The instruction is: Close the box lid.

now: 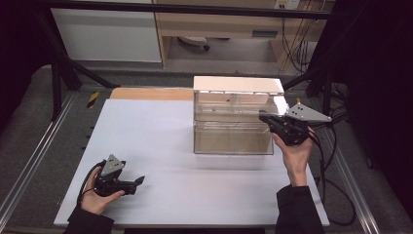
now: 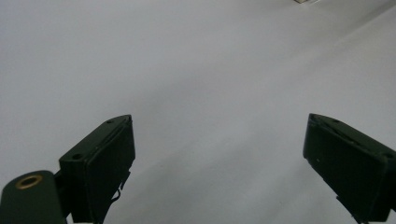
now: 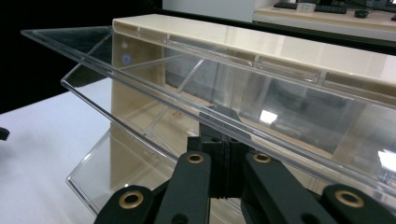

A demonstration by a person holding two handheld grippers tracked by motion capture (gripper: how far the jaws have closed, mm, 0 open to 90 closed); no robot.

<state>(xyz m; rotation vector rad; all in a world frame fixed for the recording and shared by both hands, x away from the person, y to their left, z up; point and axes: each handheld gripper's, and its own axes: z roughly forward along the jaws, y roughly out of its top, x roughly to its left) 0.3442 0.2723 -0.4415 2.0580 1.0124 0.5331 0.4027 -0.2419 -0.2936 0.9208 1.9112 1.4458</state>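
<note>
Nearest the person, the left gripper (image 1: 139, 181) rests low on the white table (image 1: 160, 146) at its front left, held in the left hand (image 1: 100, 199). Its jaws stand wide apart with only bare table between them, as the left gripper view shows (image 2: 219, 158).

Farther in and to the right, the right hand (image 1: 294, 156) holds the right gripper (image 1: 265, 118) raised at the right end of a clear plastic box (image 1: 233, 131). In the right gripper view its jaws (image 3: 223, 156) are pressed together on the front edge of the box's clear hinged lid (image 3: 187, 84), which is tilted up off the box.

The box stands toward the far right of the table, with a cream-white top panel (image 1: 237, 84) along its back. Beyond the white sheet a strip of brown table edge (image 1: 151, 93) shows, then the floor and a wooden desk.
</note>
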